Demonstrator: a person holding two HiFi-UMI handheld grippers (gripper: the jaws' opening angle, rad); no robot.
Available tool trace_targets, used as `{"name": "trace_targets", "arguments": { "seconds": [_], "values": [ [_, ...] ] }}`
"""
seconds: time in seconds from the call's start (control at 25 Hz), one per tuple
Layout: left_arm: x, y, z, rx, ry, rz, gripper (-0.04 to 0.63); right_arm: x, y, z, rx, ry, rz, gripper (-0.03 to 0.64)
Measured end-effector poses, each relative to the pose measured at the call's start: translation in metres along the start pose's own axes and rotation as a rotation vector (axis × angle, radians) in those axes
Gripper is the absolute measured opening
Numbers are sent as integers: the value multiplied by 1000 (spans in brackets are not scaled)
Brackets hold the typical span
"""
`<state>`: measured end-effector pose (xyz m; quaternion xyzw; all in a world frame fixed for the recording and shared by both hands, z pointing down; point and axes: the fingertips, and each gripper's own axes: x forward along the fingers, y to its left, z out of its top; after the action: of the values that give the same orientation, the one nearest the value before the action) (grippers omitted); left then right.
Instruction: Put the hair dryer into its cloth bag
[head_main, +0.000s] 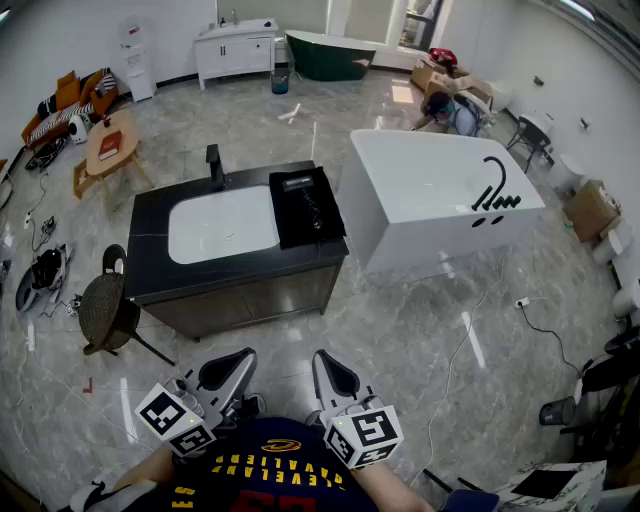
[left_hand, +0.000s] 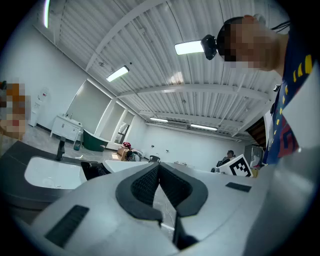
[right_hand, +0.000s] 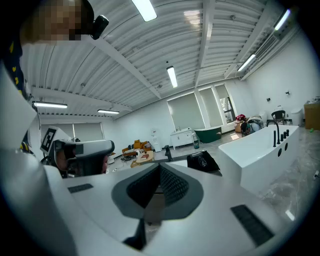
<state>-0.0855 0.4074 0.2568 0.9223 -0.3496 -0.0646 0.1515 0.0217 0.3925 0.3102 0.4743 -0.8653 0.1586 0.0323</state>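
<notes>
Over at the left, a round woven chair (head_main: 103, 308) stands on the marble floor just off the corner of the dark counter (head_main: 150, 270), and a low wooden table (head_main: 108, 143) sits farther back. The counter holds a white basin (head_main: 222, 225) with a black faucet (head_main: 215, 165) behind it. At the counter's right end the black cloth bag (head_main: 325, 225) lies flat beside the basin, and the hair dryer (head_main: 298, 183) rests on top of it. It is black on black, so its outline is hard to separate from the fabric. To the right of the counter, just beside it, is a white bathtub (head_main: 430, 190) with a black filler (head_main: 495, 185) on its far rim. Beyond the tub, a person (head_main: 450, 110) crouches near some cartons.

The person wearing the camera stands well back from the counter, both tools drawn in close to the chest. The left gripper (head_main: 228, 372) points level toward the counter. In its own view (left_hand: 159, 165) the dark pads meet at the tips, clenched with nothing between them. The right gripper (head_main: 333, 375) sits next to it, tipped slightly downward. Its view (right_hand: 160, 169) shows the jaws pressed together and empty too, with the bag and dryer far ahead on the countertop. Neither tool is near the dryer.
</notes>
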Motion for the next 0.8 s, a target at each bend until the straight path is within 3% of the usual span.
{"name": "trace_targets", "arguments": {
  "seconds": [0.52, 0.8],
  "values": [
    [-3, 23, 0, -26, 22, -30, 2, 15, 5, -6, 32, -1, -38, 8],
    [-8, 55, 2, -44, 40, -76, 3, 39, 7, -17, 87, 18, -115, 9]
  ]
}}
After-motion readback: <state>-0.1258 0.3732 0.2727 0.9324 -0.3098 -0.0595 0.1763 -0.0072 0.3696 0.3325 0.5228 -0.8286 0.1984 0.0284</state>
